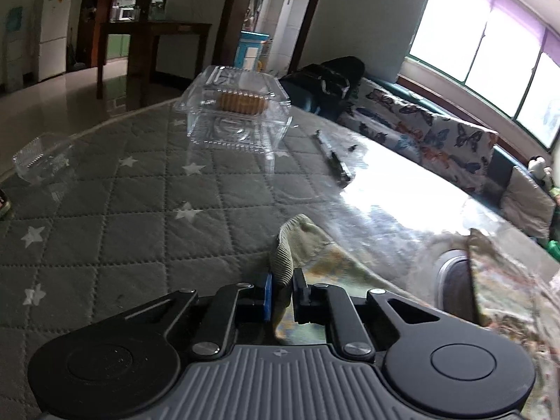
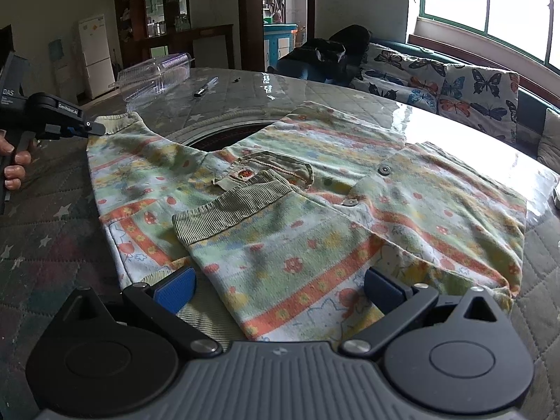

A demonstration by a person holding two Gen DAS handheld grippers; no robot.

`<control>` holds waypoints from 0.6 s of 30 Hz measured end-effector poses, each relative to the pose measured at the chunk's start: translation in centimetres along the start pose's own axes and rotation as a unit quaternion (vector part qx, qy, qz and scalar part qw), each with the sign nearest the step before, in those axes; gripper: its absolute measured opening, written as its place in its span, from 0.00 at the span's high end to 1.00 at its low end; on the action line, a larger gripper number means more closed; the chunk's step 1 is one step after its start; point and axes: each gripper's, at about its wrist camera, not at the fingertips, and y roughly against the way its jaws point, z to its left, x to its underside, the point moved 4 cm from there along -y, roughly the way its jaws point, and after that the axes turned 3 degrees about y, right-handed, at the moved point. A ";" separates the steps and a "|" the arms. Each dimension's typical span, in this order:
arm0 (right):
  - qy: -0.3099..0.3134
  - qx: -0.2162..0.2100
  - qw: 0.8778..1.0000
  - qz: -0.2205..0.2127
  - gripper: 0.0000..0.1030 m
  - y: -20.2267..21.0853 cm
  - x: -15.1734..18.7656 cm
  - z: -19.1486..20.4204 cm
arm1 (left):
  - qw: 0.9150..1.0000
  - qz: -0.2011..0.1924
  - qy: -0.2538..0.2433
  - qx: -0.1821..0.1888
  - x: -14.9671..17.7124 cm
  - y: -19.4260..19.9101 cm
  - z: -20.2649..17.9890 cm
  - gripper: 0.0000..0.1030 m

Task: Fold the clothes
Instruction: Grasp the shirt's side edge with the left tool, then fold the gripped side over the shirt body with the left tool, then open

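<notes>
A clear clamshell box (image 1: 238, 108) (biscuits inside) and a pen (image 2: 205, 86) lie on the quilted tabletop (image 1: 105, 217).

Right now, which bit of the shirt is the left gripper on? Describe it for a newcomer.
On the quilted table lies a printed shirt. Follow its far left sleeve to the ribbed olive cuff, pinched in the left gripper. The other ribbed cuff lies free mid-shirt.

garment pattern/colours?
The garment is pale green with orange bands, small flowers and red dots, plus olive ribbed cuffs. It shows best in the right wrist view.
</notes>
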 end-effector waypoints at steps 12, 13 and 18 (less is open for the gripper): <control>-0.012 0.006 1.000 -0.012 0.00 1.0 -0.1 -0.1 | 0.987 0.021 -0.020 0.155 0.9 4.4 -7.2 0.90; -0.013 0.007 1.000 -0.014 0.00 1.2 -0.1 -0.2 | 0.984 0.027 -0.027 0.172 1.2 4.8 -8.3 0.90; -0.027 0.014 0.999 -0.021 0.00 2.0 0.0 -1.1 | 0.964 0.066 -0.048 0.252 3.1 5.8 -13.4 0.90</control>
